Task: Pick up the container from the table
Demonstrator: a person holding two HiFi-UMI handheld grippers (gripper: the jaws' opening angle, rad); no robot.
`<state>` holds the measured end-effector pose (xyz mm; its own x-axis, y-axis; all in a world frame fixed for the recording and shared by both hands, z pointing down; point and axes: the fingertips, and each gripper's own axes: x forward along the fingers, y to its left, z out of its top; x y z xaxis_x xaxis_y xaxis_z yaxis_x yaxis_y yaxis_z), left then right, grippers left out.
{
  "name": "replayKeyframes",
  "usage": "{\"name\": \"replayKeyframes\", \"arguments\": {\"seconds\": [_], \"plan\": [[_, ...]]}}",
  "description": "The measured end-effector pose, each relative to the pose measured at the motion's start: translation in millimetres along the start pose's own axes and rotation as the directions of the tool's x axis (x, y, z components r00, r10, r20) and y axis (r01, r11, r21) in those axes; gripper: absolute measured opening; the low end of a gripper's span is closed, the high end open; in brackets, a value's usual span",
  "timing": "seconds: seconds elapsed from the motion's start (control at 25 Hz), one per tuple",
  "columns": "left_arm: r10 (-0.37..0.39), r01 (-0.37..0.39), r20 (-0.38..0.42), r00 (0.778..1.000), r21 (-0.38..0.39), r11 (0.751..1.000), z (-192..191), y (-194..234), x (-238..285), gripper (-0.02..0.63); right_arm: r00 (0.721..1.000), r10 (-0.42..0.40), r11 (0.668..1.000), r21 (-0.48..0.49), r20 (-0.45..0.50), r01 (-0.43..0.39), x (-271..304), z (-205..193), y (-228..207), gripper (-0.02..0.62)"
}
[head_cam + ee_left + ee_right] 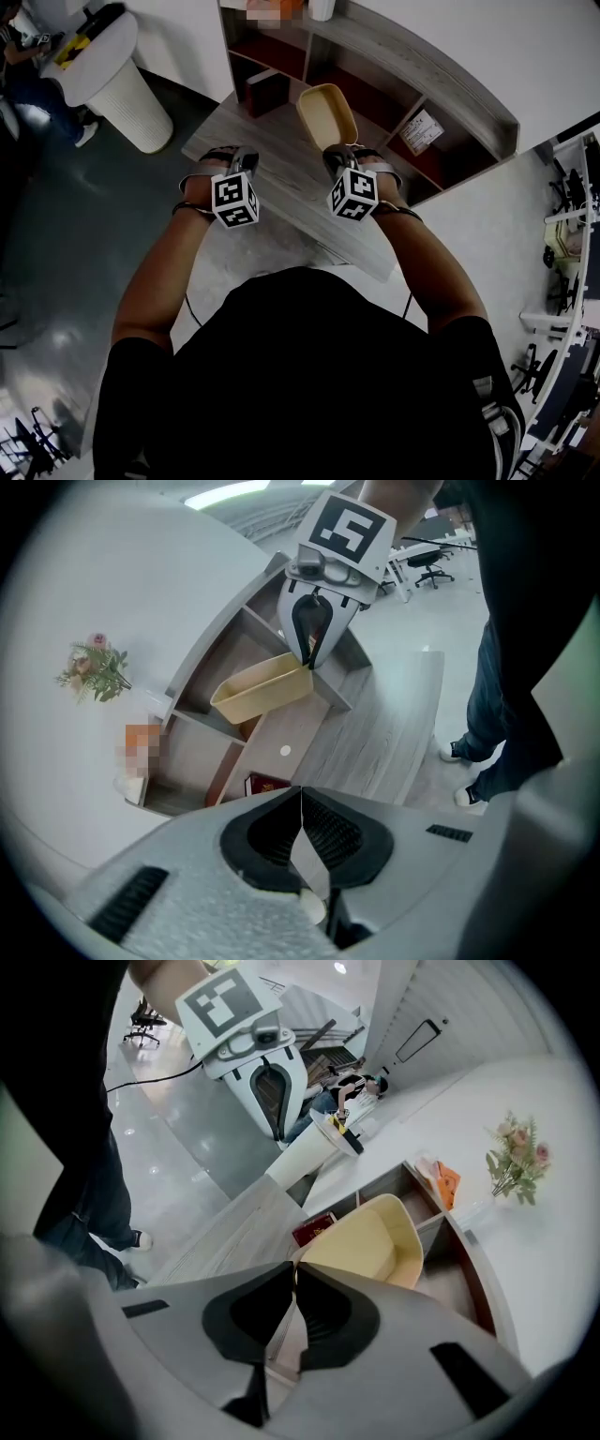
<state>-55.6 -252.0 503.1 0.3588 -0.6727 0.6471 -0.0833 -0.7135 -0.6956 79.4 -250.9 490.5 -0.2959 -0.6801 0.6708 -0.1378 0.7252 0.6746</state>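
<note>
The container (pixel 328 114) is a cream-yellow open tub, tilted and hanging in the air over the grey wooden table (pixel 281 187). My right gripper (pixel 339 155) is shut on the tub's near rim. In the right gripper view the tub (pixel 370 1237) sits just past the closed jaws of the right gripper (pixel 293 1274). The left gripper view shows the tub (pixel 262 691) dangling from the right gripper (pixel 309 658). My left gripper (pixel 244 159) hovers beside it on the left, shut and holding nothing; its jaw tips meet in the left gripper view (pixel 300 799).
A grey shelf unit (pixel 412 94) with red-brown compartments stands behind the table, a dark red book (pixel 265 89) in one. A white round pedestal (pixel 122 84) stands far left, with a person beside it. Flowers (pixel 514 1162) sit on the white counter.
</note>
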Motion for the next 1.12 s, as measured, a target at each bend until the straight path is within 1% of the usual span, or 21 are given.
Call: {"name": "replayKeyframes", "arguments": {"seconds": [0.2,0.4,0.76,1.12], "plan": [[0.015,-0.015,0.007,1.000,0.010,1.000,3,6,-9,0.015,1.000,-0.021,1.000,-0.005,0.013,0.021,-15,8,-5,0.023],[0.020,-0.020,0.007,1.000,0.012,1.000,2,9,-12,0.015,1.000,-0.020,1.000,-0.001,0.007,0.020,-18,7,-4,0.023],[0.006,-0.006,0.009,1.000,-0.002,1.000,-3,1,-13,0.015,0.999,-0.040,0.999,-0.004,0.008,0.040,-24,10,-3,0.022],[0.003,-0.003,0.010,1.000,-0.008,1.000,-4,-2,-13,0.015,0.999,-0.037,0.999,-0.012,-0.008,0.036,-27,7,-2,0.021]]}}
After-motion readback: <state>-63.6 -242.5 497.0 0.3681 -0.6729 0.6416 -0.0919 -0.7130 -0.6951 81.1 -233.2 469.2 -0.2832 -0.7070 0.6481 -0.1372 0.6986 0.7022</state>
